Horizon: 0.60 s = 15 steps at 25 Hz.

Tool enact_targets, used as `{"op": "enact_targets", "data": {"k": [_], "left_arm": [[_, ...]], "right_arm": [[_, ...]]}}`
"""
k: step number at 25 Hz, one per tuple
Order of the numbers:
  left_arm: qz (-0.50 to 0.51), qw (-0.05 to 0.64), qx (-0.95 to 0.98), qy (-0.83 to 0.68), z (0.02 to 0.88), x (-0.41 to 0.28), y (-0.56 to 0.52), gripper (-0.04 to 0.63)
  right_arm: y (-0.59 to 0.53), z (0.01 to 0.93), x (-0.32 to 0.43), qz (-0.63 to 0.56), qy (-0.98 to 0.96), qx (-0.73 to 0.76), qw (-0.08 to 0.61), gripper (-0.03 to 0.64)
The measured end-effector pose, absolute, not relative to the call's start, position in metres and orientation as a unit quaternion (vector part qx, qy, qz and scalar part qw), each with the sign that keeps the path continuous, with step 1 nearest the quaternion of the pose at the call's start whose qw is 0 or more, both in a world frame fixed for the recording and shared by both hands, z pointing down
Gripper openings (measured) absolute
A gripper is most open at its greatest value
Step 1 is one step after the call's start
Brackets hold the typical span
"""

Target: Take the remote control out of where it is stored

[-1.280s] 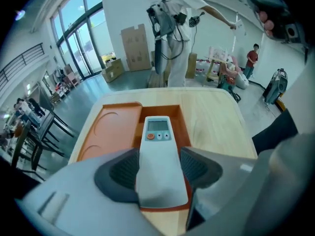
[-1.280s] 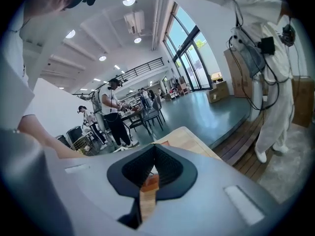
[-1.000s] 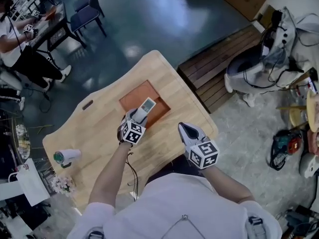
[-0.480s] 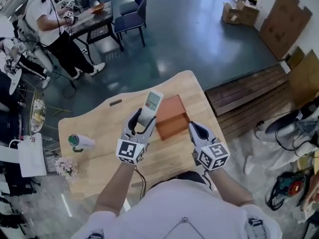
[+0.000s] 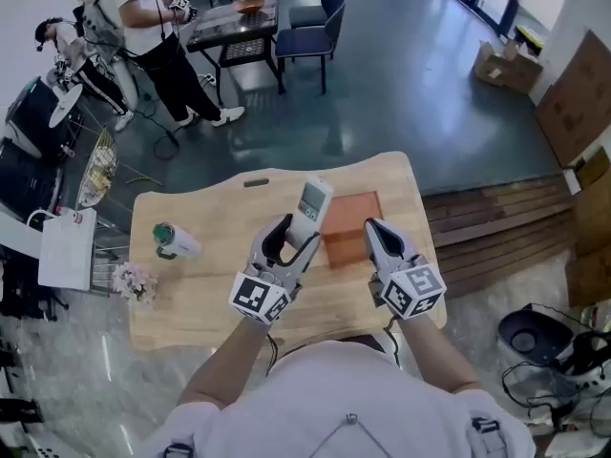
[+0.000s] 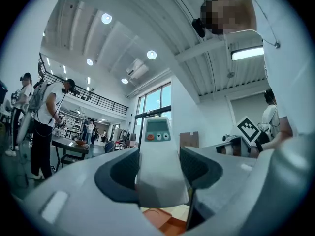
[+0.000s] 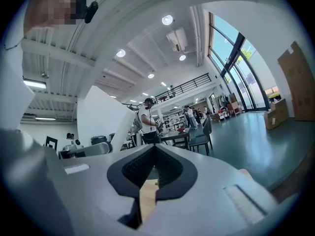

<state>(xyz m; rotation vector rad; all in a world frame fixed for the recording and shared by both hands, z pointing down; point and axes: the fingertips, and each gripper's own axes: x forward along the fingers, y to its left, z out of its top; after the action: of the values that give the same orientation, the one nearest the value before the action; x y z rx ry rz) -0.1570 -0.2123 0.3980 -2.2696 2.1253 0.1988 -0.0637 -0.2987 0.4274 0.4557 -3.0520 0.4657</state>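
A white remote control (image 5: 312,204) with a small screen and an orange button is held clear above the wooden table (image 5: 210,294), with my left gripper (image 5: 294,239) shut on its lower half. In the left gripper view the remote (image 6: 158,151) stands upright between the two dark pads (image 6: 118,173), pointing up into the room. The brown storage tray (image 5: 351,229) lies on the table just right of the remote and shows nothing inside. My right gripper (image 5: 371,227) hovers over the tray's near right edge with its jaws closed on nothing (image 7: 155,149).
A white roll with a green end (image 5: 175,240) and a small bunch of flowers (image 5: 133,281) lie at the table's left. A white bag (image 5: 65,248) hangs past the left edge. Wooden planks (image 5: 496,227) lie to the right. People, a dark table and chairs stand far behind.
The left gripper has lifted the remote up off the brown tray and tilted it more upright. The head view has swung, so the table sits differently. The right gripper stays shut beside the tray.
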Motion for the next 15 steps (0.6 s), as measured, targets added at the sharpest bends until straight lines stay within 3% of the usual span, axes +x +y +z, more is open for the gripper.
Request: {"op": "enact_targets", "data": {"k": [15], "left_arm": [[0.06,0.015,-0.722,0.689,0.401,-0.164,-0.199,0.268]], "right_arm": [[-0.288,0.438,-0.082,0.136,-0.981,0.137,0.029,0.028]]}}
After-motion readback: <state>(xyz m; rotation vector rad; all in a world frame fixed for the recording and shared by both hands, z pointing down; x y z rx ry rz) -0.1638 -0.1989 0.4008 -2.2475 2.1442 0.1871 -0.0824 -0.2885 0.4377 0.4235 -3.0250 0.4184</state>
